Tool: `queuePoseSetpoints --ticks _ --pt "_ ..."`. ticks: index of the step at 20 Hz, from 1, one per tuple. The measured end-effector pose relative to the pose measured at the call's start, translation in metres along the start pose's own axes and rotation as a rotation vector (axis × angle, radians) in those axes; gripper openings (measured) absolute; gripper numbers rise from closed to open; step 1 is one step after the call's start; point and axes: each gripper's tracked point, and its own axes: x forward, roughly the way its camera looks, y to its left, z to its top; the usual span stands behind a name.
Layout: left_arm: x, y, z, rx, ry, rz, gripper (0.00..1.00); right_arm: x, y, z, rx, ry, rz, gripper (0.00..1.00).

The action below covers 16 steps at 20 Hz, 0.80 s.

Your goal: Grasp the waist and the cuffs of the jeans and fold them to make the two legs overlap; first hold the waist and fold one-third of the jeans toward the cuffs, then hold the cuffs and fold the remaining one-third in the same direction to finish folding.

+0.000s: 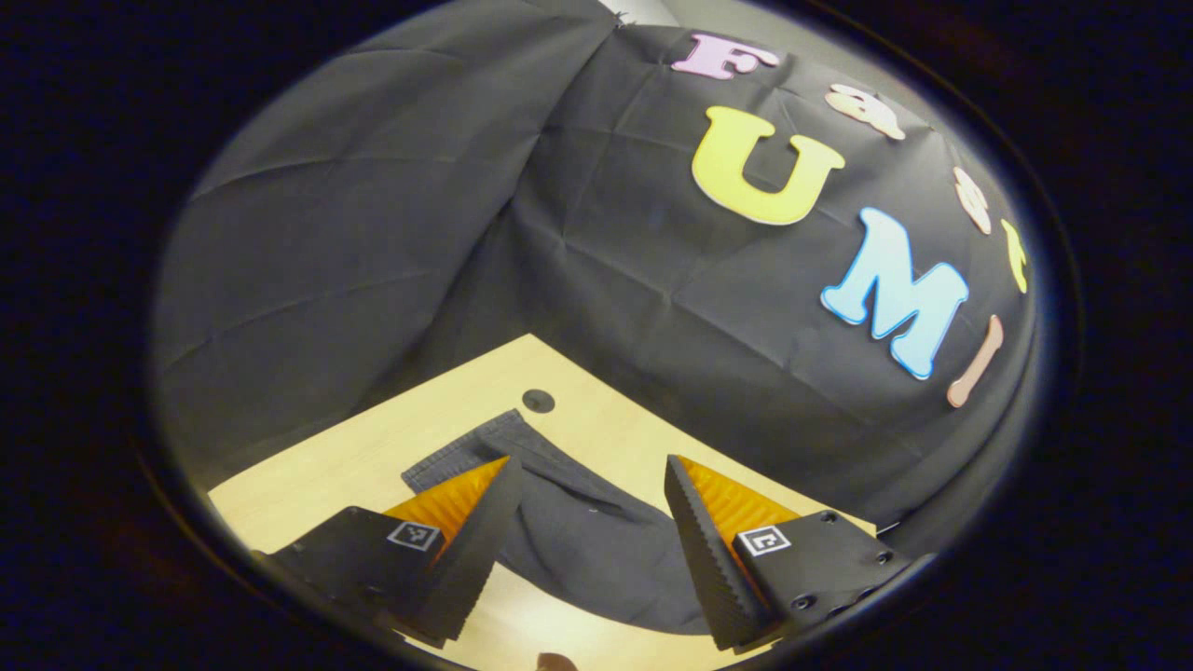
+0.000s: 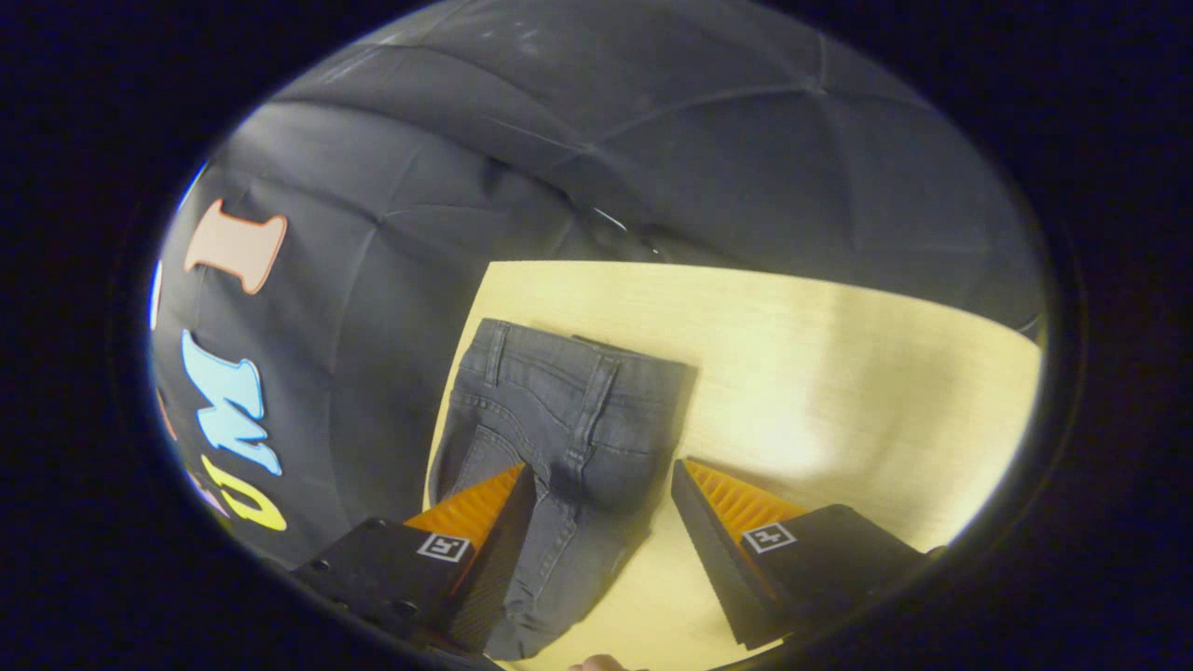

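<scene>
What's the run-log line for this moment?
jeans: flat on table, legs overlapped | left hand-held gripper: open above cuff end | right hand-held gripper: open above waist end

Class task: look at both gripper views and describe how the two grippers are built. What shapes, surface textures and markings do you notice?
The left gripper and the right gripper look alike. Each has two wedge-shaped fingers that taper to a point, ribbed on the inner faces and ridged on top. Each finger sits on a flat black block fixed with small screws. Every block carries a small square black-and-white marker.
</scene>
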Motion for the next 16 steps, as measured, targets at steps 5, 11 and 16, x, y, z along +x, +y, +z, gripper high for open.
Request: queuePoseSetpoints --ticks 5,11,16 --pt "-0.019 -0.010 0.019 0.168 -0.114 -0.025 1.00 0.015 0.001 -0.003 0.038 -0.048 0.001 0.74" --pt "-0.043 -0.021 0.000 0.207 -0.115 -0.083 1.00 -0.004 -0.001 -0.001 -0.061 -0.025 0.042 0.15" --pt "-0.064 -0.037 -0.004 0.227 -0.141 -0.120 1.00 -0.057 0.032 0.012 -0.252 -0.114 0.067 0.09"
